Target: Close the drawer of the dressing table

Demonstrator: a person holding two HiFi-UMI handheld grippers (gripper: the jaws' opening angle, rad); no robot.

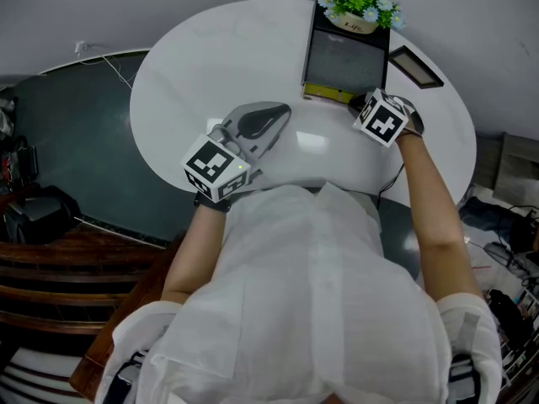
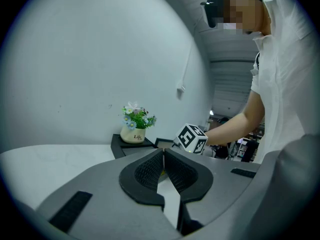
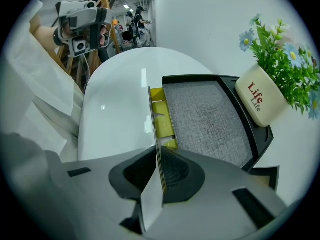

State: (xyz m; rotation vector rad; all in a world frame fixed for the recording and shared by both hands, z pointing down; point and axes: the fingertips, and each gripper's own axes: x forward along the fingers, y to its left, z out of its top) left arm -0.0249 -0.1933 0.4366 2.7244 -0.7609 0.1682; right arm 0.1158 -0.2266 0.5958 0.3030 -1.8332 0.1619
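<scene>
On the round white table (image 1: pixel 210 49) stands a small black organiser box (image 1: pixel 345 57) with a grey fabric top (image 3: pixel 207 116). Its drawer (image 3: pixel 161 119) is pulled out a little and shows a yellow inside (image 1: pixel 327 93). My right gripper (image 3: pixel 160 176) points steeply down at the drawer's near end, and its jaws are shut on the thin drawer front (image 3: pixel 152 114). In the head view the right gripper (image 1: pixel 360 105) is at the box's front right corner. My left gripper (image 1: pixel 285 110) hovers over the table's near part, shut with nothing in it (image 2: pixel 163 154).
A white pot of flowers (image 1: pixel 358 7) sits on the back of the box (image 3: pixel 260 101). A dark picture frame (image 1: pixel 414 66) lies to the right of the box. Dark floor and furniture (image 1: pixel 50 217) lie to the left of the table, with clutter (image 1: pixel 514 251) at the right.
</scene>
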